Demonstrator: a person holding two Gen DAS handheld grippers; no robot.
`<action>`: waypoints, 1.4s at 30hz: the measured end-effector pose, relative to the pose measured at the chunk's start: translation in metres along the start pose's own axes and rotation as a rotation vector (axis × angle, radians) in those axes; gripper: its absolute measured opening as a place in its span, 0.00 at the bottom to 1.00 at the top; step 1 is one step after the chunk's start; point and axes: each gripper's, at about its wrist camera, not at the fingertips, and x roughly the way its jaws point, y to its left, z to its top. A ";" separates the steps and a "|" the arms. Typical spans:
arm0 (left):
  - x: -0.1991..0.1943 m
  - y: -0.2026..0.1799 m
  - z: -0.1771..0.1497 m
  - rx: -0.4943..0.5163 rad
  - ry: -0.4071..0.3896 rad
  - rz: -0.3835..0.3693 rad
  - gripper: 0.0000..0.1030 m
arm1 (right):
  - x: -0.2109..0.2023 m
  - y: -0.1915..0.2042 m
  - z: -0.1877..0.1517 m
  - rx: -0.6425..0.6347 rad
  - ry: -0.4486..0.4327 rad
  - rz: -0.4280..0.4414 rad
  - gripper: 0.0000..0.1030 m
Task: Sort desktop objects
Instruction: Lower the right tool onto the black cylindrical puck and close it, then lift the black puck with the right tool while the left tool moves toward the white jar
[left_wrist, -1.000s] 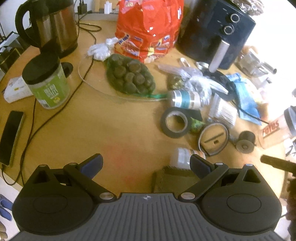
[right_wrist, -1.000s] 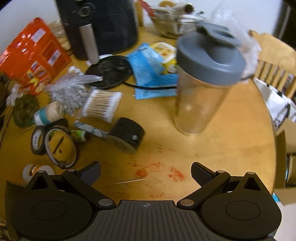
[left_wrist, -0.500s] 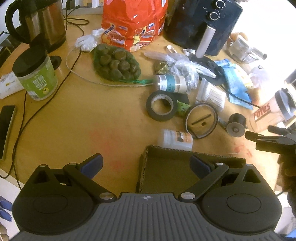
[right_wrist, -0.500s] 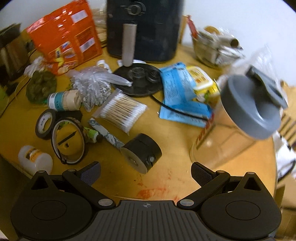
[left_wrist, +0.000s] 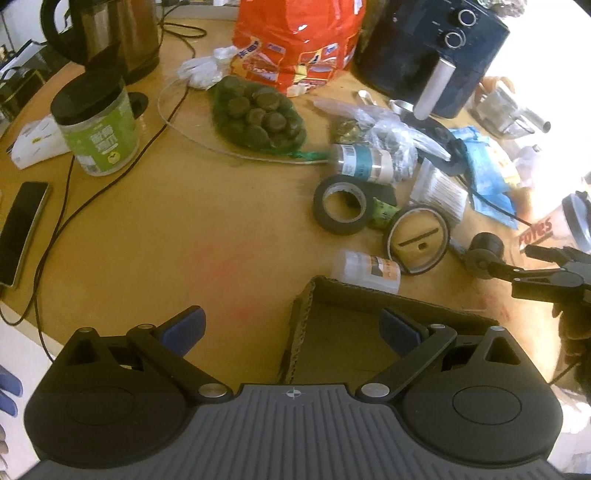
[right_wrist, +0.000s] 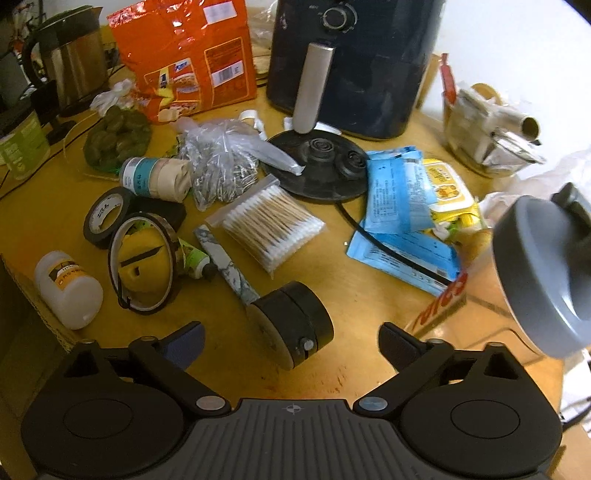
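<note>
We find the left tool (left_wrist: 291, 328) spread wide with nothing between its blue pads, hanging over the near corner of an open cardboard box (left_wrist: 369, 332) at the desk (left_wrist: 166, 229) edge. The right tool (right_wrist: 291, 341) also stands wide, though its jaws have just been closing a little; a black cylindrical object (right_wrist: 291, 325) lies on its side between the pads, untouched by either.

From that cylinder, a marbled stick (right_wrist: 225, 258) runs toward 11 o'clock, a bag of cotton swabs (right_wrist: 271, 225) lies at 12 o'clock, and a clear ring of tape (right_wrist: 142, 262) at 10 o'clock, with a black tape roll (right_wrist: 103, 218) just beyond it. A small white bottle (right_wrist: 68, 290) lies at 9 o'clock, touching the box edge. A shaker bottle with a grey lid (right_wrist: 543, 273) leans at 3 o'clock. Blue packets (right_wrist: 402, 206) lie at 1 o'clock.
</note>
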 end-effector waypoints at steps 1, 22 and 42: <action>0.000 0.001 -0.001 -0.007 0.000 0.002 0.99 | 0.003 -0.002 0.001 -0.004 0.005 0.014 0.93; -0.001 0.020 -0.011 -0.134 0.006 0.059 0.99 | 0.055 -0.015 0.011 -0.115 0.116 0.159 0.56; 0.004 0.009 -0.003 -0.075 0.016 0.045 0.99 | 0.051 -0.015 0.013 -0.011 0.128 0.114 0.42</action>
